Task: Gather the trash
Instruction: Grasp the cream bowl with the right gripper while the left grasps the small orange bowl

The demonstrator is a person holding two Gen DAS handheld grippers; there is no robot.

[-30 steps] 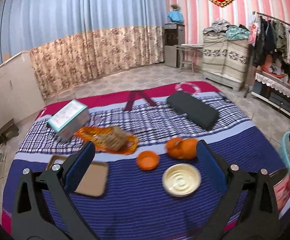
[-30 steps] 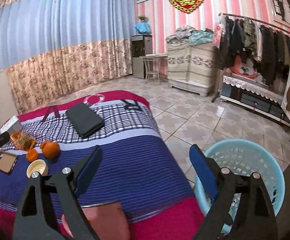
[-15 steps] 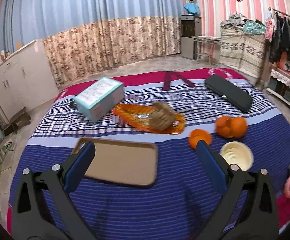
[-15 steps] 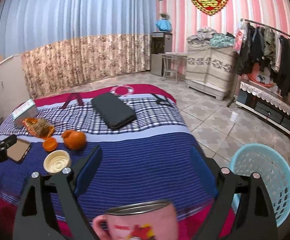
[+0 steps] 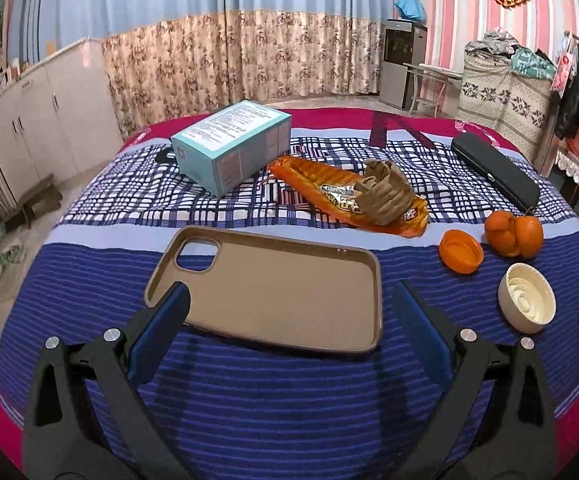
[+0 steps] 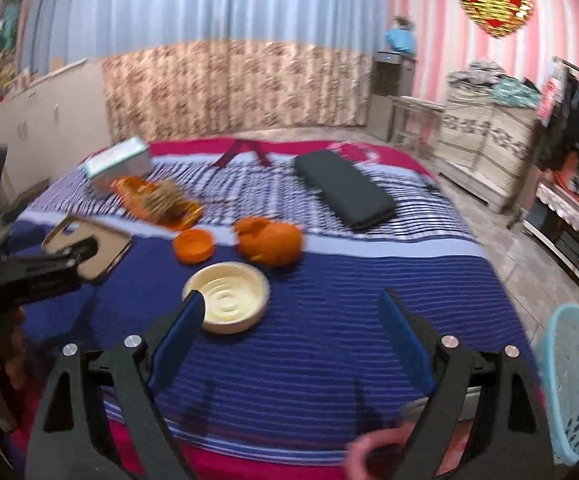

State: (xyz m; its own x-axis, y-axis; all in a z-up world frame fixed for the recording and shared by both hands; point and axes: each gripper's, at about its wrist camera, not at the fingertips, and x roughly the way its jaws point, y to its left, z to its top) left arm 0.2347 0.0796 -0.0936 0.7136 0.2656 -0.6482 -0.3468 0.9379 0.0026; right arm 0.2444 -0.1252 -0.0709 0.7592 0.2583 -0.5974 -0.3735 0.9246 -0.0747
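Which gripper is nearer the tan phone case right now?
Left. The left gripper hangs open right over the phone case; the right gripper sits off to its side, open, by the cream lid.

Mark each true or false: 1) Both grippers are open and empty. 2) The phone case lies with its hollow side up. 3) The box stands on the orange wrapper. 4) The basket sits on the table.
1) True: left gripper and right gripper hold nothing.
2) True: the phone case shows its inside.
3) False: the box sits beside the wrapper.
4) False: the basket is off the table, to its right.
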